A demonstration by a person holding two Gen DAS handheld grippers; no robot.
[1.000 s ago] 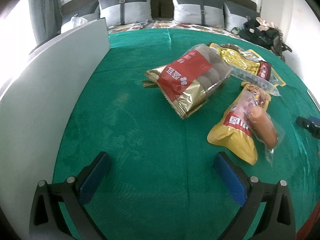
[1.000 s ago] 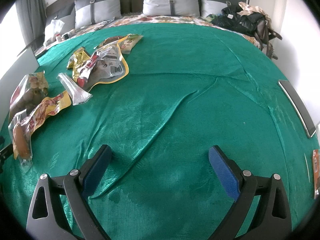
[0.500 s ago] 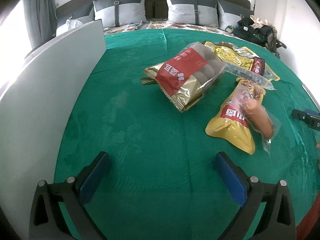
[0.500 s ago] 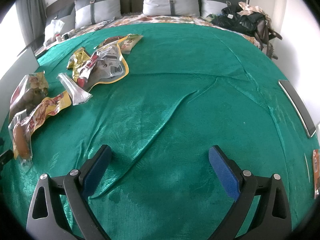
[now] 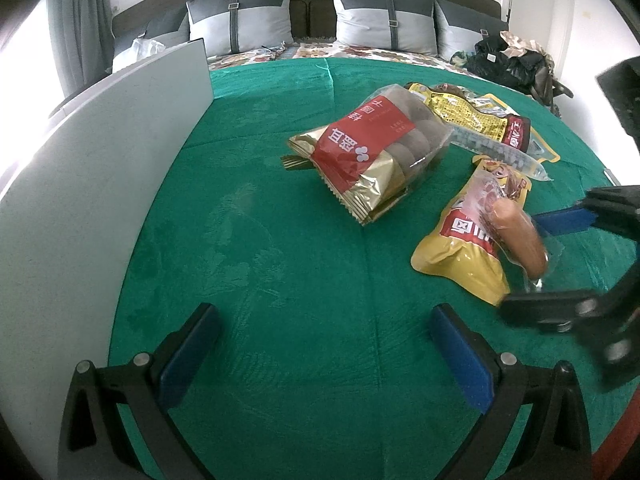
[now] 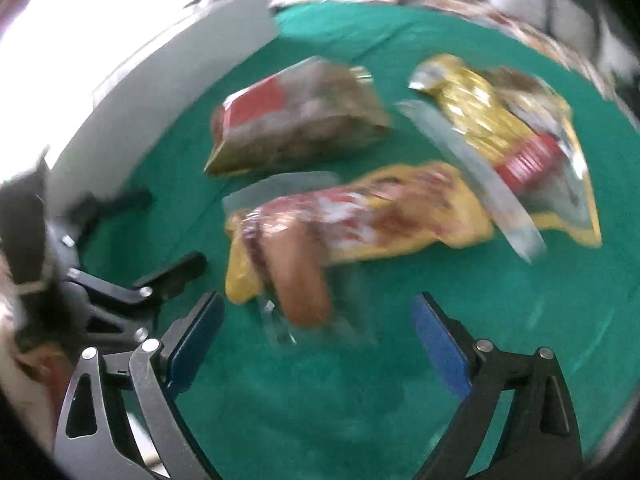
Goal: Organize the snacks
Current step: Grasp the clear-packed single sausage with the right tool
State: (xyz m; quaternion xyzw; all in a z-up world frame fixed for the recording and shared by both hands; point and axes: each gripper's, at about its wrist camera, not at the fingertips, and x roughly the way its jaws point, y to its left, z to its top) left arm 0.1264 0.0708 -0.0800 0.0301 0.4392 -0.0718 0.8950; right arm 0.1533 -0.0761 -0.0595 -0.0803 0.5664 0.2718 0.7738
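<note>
Snacks lie on the green bedspread (image 5: 280, 280). A red and gold bag of round cakes (image 5: 368, 152) is in the middle. A sausage in clear wrap (image 5: 520, 240) rests on a yellow pouch (image 5: 460, 256), with more yellow packets (image 5: 480, 120) behind. My right gripper (image 6: 318, 320) comes in from the right, its jaws wide and closing. The sausage's (image 6: 304, 284) near end lies between its pads, which stand apart from it. My left gripper (image 5: 324, 332) hovers open over bare cloth, with nothing between its fingers.
A tall white board (image 5: 100, 168) stands along the left edge of the bedspread. Grey pillows (image 5: 384, 16) and a dark headboard are at the back. A heap of dark bags (image 5: 508, 60) sits at the far right. A clear strip pack (image 6: 472, 176) lies across the yellow packets.
My right gripper has swung left across the bed and rolled, from open cloth to the sausage pack, and has entered the left wrist view. The left gripper has stayed put.
</note>
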